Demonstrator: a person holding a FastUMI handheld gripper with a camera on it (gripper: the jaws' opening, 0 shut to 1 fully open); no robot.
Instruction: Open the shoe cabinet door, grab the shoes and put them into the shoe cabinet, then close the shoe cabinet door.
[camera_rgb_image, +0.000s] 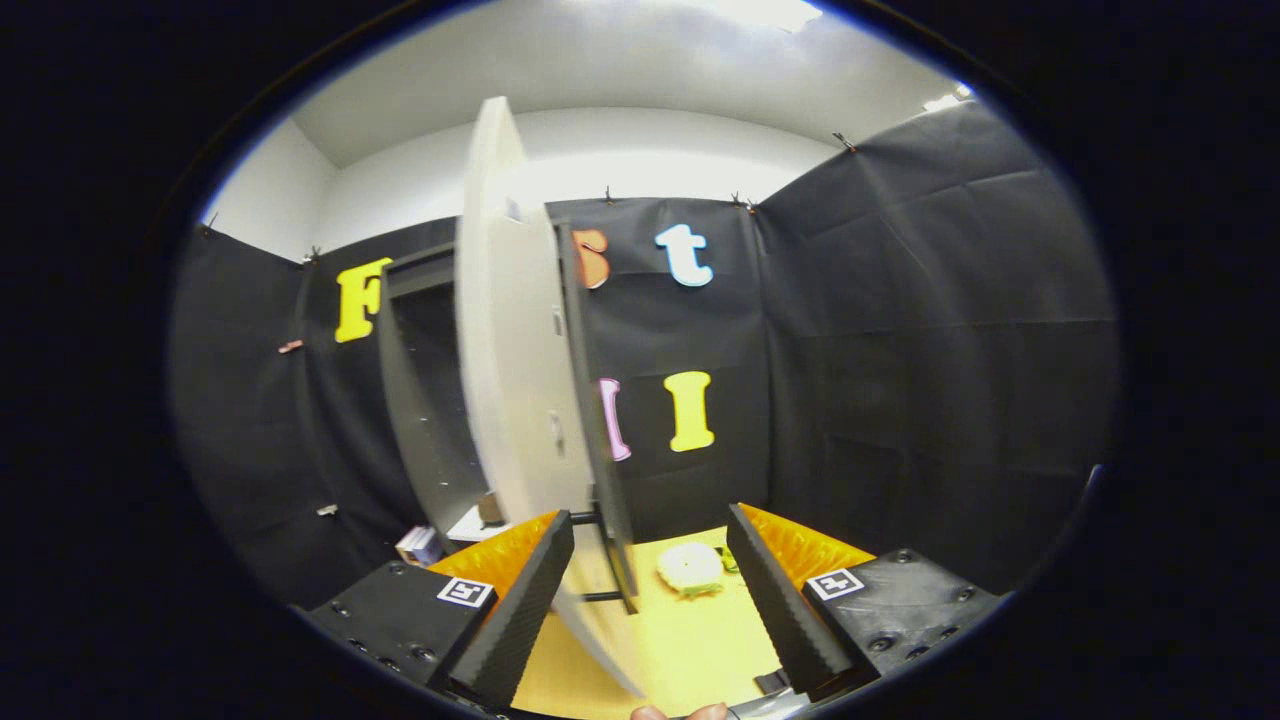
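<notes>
Tongs (648, 600) spread wide, gripping nothing | cabinet door (520, 380) ajar — edge between the fingers | shoe (690, 568) beyond

White cabinet door (520, 330), dk edge; yellow floor (690, 640).

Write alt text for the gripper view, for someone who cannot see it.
The shoe cabinet door stands swung open, its lower edge between the open tongs, with the dark cabinet interior to its left. A pale shoe lies on the yellow floor just beyond the tongs, which hold nothing.
</notes>
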